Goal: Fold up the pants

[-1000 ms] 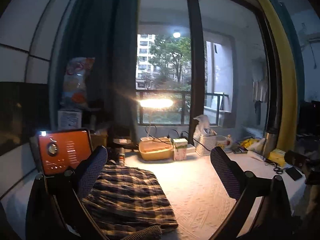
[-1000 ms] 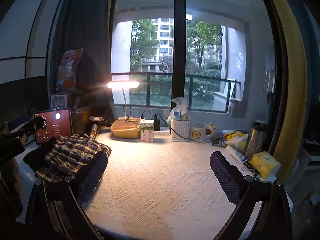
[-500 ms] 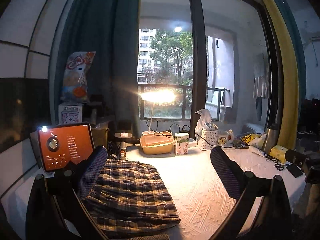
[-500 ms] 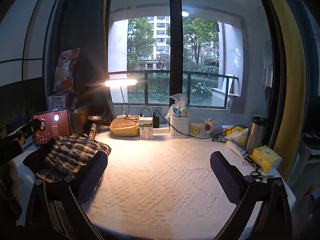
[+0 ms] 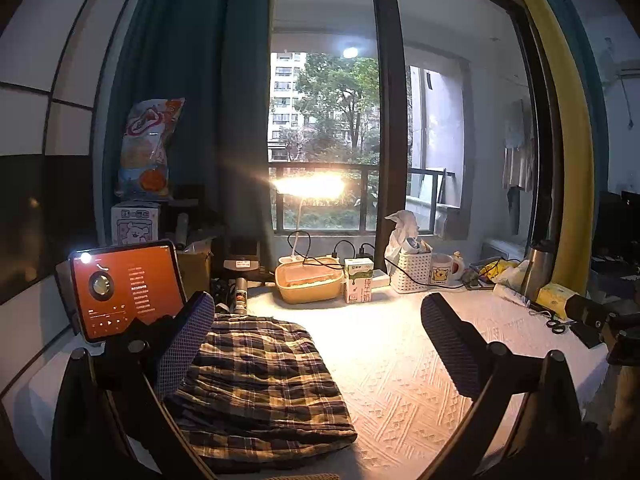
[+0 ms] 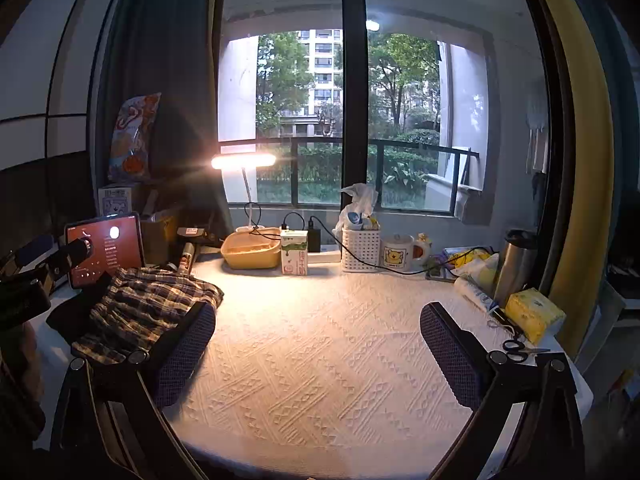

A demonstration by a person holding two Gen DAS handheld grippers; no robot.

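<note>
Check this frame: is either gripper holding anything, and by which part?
Nothing is held. The left gripper and right gripper are both open; the plaid pants lie folded on the table.

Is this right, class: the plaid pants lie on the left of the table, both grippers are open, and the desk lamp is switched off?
Not quite. The desk lamp is switched on, glowing brightly in the right wrist view. The rest holds: the plaid pants lie on the table's left, and the left gripper and right gripper are open.
</note>
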